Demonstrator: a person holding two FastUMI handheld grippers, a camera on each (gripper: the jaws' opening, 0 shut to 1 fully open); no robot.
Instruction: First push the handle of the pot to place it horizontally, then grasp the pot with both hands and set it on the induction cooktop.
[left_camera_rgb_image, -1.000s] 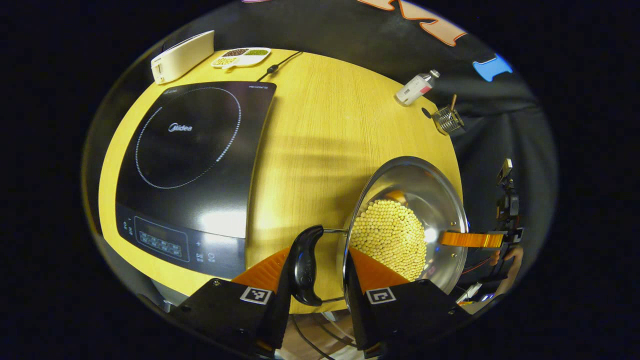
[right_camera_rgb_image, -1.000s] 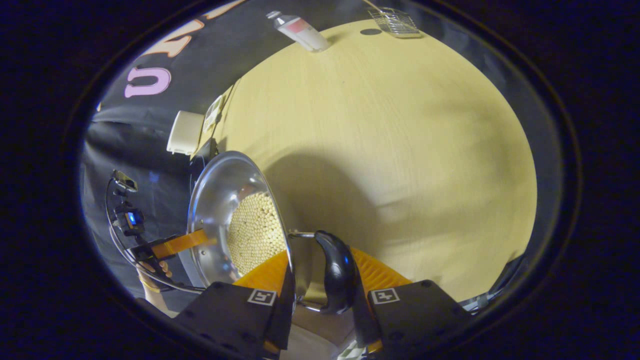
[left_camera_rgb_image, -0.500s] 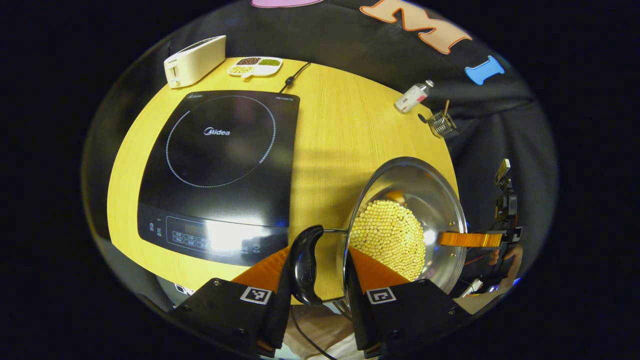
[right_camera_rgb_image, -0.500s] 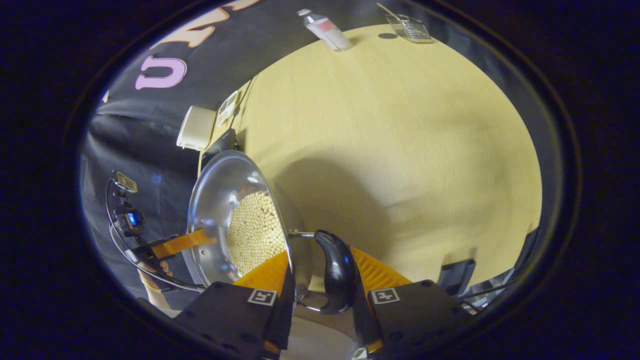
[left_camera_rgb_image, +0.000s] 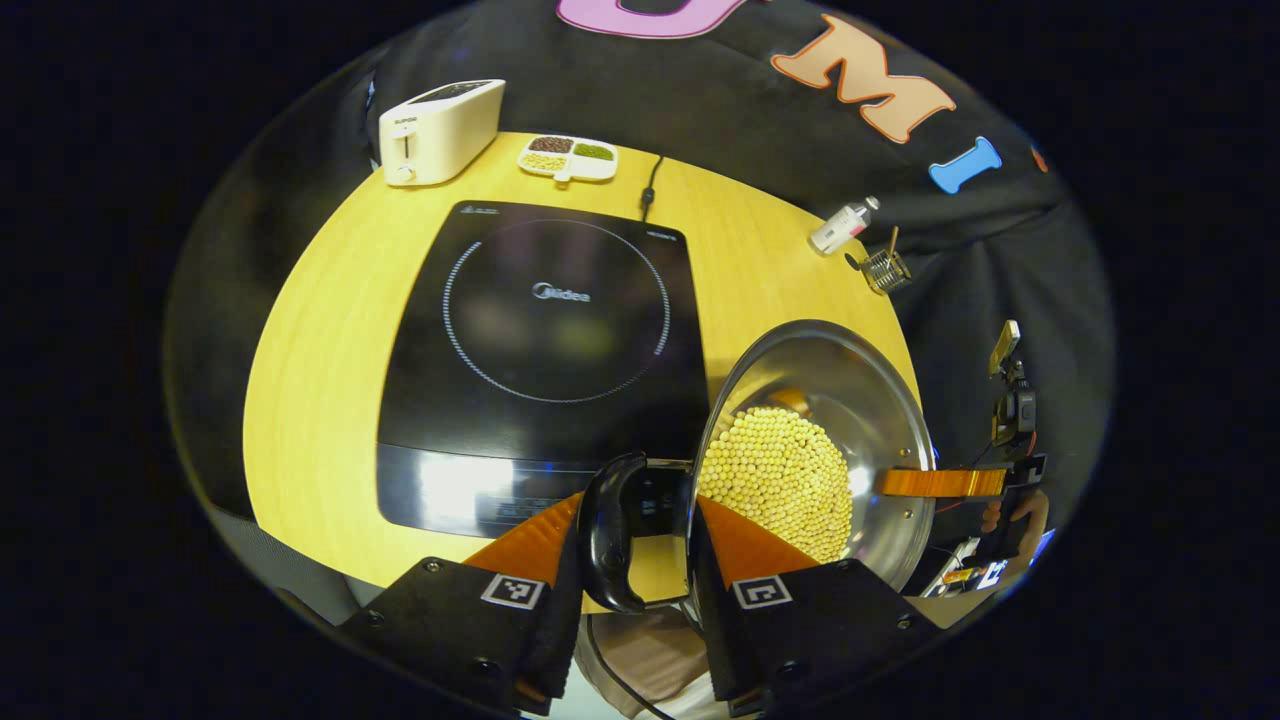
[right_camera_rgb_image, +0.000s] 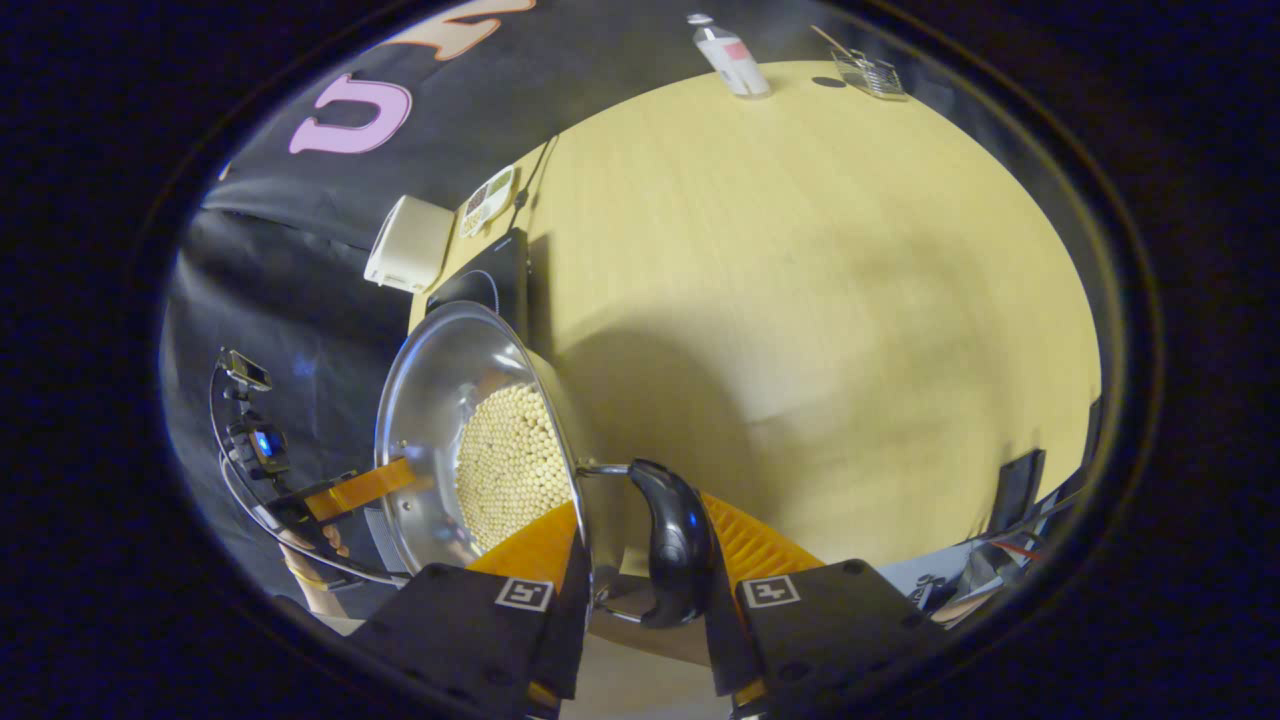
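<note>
Shiny metal pot (left_camera_rgb_image: 880, 400), wood-grain table (left_camera_rgb_image: 320, 340)

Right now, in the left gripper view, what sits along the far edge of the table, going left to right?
Toaster → divided dish of beans → cooktop's cable → small bottle lying on its side → little wire basket.

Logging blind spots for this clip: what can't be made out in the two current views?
- Left gripper view: the cooktop's control panel, washed out by glare and partly behind the pot handle.
- Both views: whether the pot touches table or cooktop; its own body hides its underside.
- Left gripper view: contents of the small wire basket, too small.
</note>
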